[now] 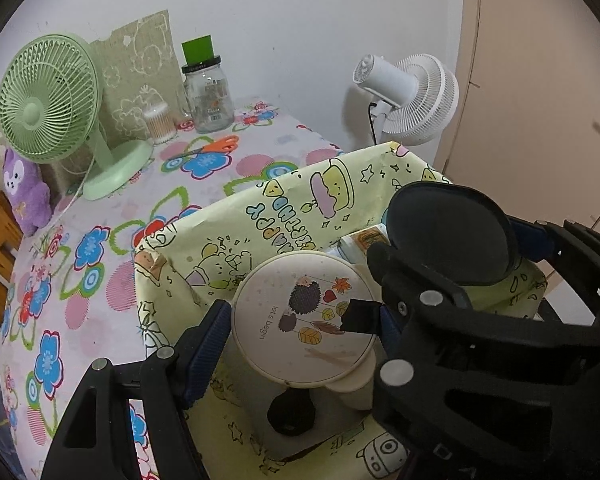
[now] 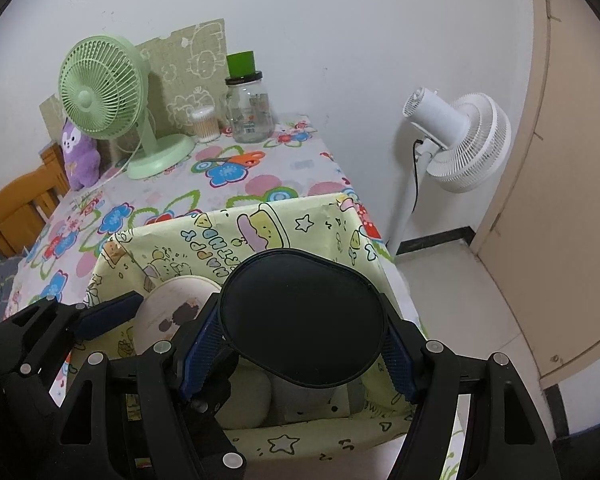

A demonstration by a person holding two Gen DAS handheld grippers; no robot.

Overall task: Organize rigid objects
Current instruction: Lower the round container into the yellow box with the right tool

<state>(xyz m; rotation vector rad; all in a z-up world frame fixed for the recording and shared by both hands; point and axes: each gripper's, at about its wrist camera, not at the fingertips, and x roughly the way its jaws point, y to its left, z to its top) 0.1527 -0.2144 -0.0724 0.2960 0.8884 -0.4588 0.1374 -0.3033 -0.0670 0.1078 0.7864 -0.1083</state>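
Already both discs hung over the yellow box (image 2: 332,216), the left gripper (image 1: 304,320) clamping the cream disc (image 1: 300,320), the right gripper (image 2: 304,340) the black disc (image 2: 304,320).

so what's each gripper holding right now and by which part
Left gripper: the round cream case with a hedgehog picture, clamped across opposite edges. Right gripper: the round black disc-shaped case, also gripped by its opposite side edges.
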